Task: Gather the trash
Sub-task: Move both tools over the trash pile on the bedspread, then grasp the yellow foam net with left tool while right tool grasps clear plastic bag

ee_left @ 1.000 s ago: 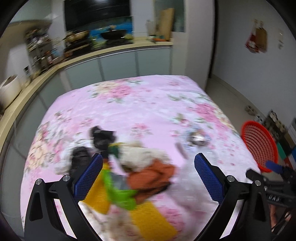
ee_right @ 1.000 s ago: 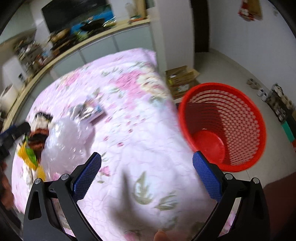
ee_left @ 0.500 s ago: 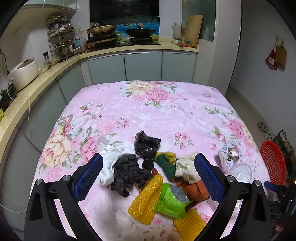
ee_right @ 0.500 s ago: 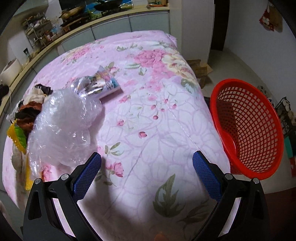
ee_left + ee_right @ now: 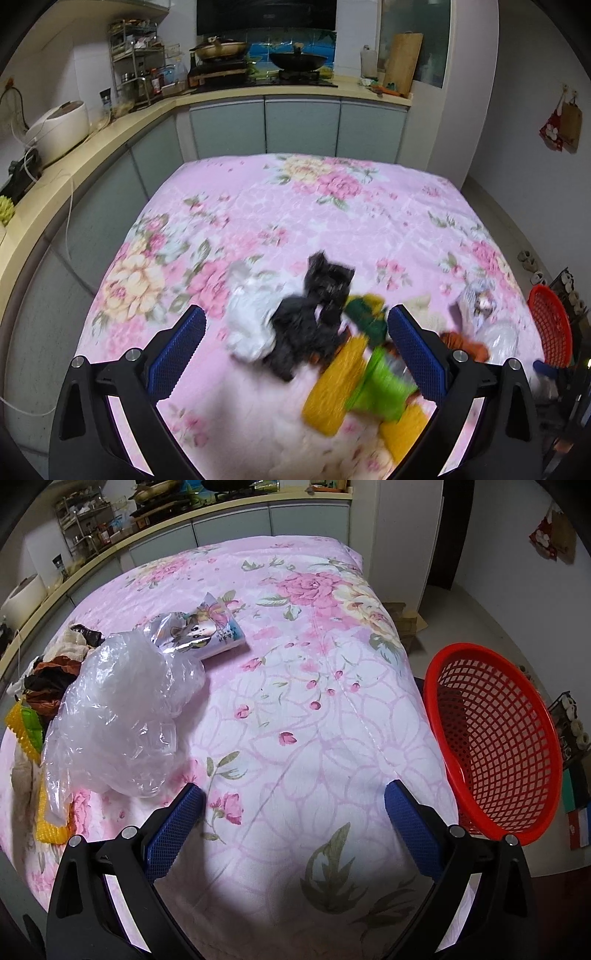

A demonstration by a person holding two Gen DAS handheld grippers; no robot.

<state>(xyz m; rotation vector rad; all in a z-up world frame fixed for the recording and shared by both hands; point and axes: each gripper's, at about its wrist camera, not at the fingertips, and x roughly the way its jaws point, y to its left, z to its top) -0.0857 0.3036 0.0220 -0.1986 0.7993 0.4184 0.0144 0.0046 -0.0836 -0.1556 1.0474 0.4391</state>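
Note:
A heap of trash lies on the pink flowered tablecloth: black crumpled bags, a white bag, yellow foam netting, a green wrapper and an orange scrap. My left gripper is open and empty just above the heap's near side. My right gripper is open and empty over bare cloth. A clear plastic bag and a shiny snack packet lie to its left. A red mesh basket stands right of the table; it also shows in the left wrist view.
A kitchen counter with a rice cooker, a rack and pans runs behind and left of the table. A cardboard box sits on the floor past the table's far right corner. Small items line the right wall.
The left view has swung left and pulled nearer the heap, now blurred. The right gripper has drawn back slightly, with the clear bag and basket shifting little. Both grippers stayed open.

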